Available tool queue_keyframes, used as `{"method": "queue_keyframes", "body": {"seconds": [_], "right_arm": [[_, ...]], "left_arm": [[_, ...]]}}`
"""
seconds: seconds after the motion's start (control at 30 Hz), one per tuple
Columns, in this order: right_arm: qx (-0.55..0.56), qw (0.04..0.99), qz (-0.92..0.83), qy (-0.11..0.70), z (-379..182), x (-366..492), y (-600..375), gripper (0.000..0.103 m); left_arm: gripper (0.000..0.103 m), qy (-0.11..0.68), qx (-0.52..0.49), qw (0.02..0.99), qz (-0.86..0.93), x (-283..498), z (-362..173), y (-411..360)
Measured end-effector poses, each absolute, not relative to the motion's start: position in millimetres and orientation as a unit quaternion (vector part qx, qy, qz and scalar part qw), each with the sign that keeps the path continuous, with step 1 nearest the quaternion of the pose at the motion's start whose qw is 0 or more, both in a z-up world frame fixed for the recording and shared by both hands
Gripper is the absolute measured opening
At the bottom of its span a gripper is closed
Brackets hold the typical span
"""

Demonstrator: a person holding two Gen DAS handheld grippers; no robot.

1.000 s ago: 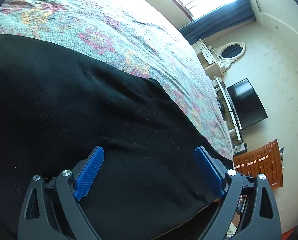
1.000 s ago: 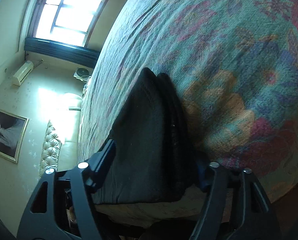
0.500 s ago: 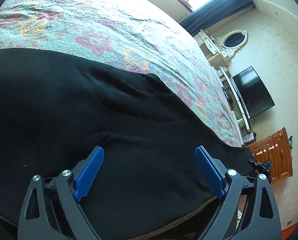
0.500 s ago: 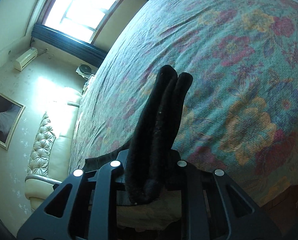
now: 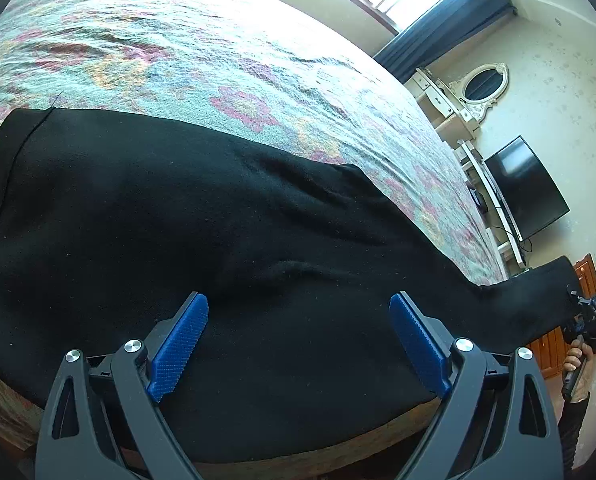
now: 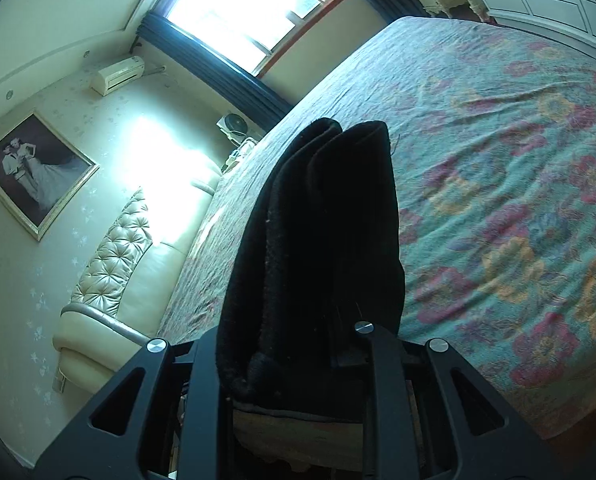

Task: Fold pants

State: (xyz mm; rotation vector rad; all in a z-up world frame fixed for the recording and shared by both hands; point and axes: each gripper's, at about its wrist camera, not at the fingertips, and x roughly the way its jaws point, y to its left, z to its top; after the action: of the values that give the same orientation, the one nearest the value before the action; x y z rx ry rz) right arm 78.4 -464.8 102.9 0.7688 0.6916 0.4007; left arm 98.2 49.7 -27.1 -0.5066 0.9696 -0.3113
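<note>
Two views differed: left gripper [image 5: 298,344], fingers apart, showed us black pants [image 5: 202,248] spread across the bed [image 5: 218,52]; right gripper [image 6: 294,344] showed only their clamped, lifted end

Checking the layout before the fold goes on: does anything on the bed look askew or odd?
Nothing damaged. The black pants lie mostly flat on the floral bedspread, with a few creases near the middle. Only one end is off the bed, pinched and lifted by the right gripper. The left gripper hangs open over the fabric.
</note>
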Motion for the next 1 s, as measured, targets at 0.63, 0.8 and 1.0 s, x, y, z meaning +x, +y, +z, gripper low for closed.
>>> {"method": "queue_keyframes", "body": {"seconds": [0.63,0.8,1.0], "right_arm": [[0.217,0.839,0.253,0.431,57.3,122.6,-244.2,0.02],[0.153,0.841,0.23,0.465,17.7,126.3,-194.5,0.02],[0.09,0.841,0.214,0.488,-20.6,120.7,-151.2,0.02]], "left_arm": [[0.091,0.459,-0.256,0.837,-0.152,95.3,-27.6,54.3],[0.091,0.459,-0.258,0.837,-0.152,95.2,-27.6,54.5],[0.091,0.458,-0.258,0.837,-0.152,95.3,-27.7,54.4]]}}
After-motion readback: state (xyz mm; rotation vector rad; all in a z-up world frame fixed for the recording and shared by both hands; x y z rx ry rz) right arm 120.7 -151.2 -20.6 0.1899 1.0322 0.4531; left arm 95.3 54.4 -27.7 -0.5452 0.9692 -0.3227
